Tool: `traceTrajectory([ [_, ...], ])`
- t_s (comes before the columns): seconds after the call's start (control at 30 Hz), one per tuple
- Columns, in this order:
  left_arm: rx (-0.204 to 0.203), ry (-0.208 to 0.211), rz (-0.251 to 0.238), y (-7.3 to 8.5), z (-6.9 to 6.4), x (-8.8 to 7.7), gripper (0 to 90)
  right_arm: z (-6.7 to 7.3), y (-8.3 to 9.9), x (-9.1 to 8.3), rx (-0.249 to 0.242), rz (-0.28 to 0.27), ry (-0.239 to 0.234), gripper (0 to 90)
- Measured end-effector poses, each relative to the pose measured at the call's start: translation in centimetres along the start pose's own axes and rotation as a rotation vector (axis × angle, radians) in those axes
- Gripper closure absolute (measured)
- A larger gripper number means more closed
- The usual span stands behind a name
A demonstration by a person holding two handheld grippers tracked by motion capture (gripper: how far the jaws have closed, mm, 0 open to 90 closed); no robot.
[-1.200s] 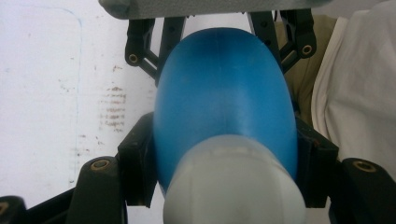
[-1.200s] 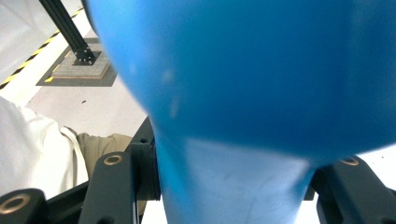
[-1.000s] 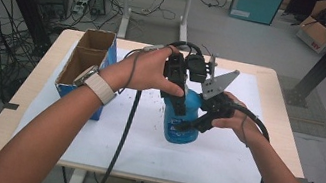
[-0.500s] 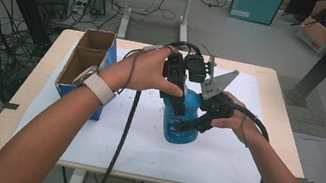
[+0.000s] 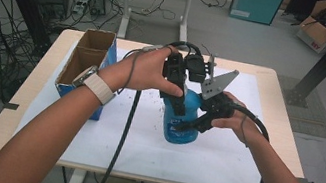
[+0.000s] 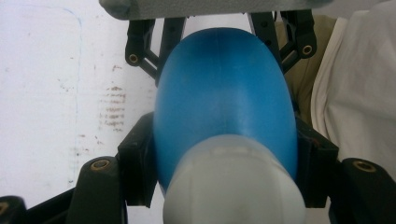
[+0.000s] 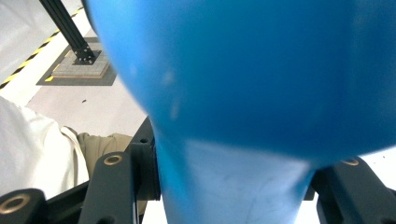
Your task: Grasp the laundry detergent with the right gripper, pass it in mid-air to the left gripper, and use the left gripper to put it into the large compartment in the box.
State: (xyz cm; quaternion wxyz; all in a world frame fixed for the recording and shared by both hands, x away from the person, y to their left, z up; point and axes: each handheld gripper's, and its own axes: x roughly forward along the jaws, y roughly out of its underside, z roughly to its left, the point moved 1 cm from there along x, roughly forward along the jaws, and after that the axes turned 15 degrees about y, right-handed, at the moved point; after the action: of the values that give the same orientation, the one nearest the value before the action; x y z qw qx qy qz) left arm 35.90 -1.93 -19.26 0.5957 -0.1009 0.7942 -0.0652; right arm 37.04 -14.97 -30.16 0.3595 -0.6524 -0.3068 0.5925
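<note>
Two grippers: I hold both clamped on one blue bottle (image 5: 180, 127).
Bottle: upright on the white table cover (image 5: 218, 167), mid-table.
Left gripper (image 5: 176, 105): jaws pinch the neck below the pale cap (image 6: 233, 186).
Right gripper (image 5: 190, 124): jaws squeeze the body.
Handling: smooth, likely slippery plastic, light; I judge the narrow neck the safest hold.

Soft, even room light fills the high view; the white table (image 5: 240, 161) is bright, with faint shadows. Both gripper views are blurred up close, the blue bottle (image 6: 224, 93) out of focus, palest toward 6 o'clock.
</note>
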Motion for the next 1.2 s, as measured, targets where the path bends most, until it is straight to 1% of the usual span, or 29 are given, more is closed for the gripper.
traceTrajectory([
  [0.57, 0.0, 0.004, 0.002, 0.04, 0.03, -0.03, 37.3, -0.01, -0.02, 0.04, -0.001, -0.001, 0.0, 43.4],
  [1.03, 0.001, -0.001, 0.002, 0.08, 0.01, 0.05, 37.3, 0.02, 0.01, 0.08, -0.004, -0.001, -0.002, 43.4],
  [1.2, 0.0, 0.006, 0.008, 0.08, 0.04, 0.08, 37.3, 0.05, 0.04, 0.11, -0.002, 0.003, -0.003, 43.4],
])
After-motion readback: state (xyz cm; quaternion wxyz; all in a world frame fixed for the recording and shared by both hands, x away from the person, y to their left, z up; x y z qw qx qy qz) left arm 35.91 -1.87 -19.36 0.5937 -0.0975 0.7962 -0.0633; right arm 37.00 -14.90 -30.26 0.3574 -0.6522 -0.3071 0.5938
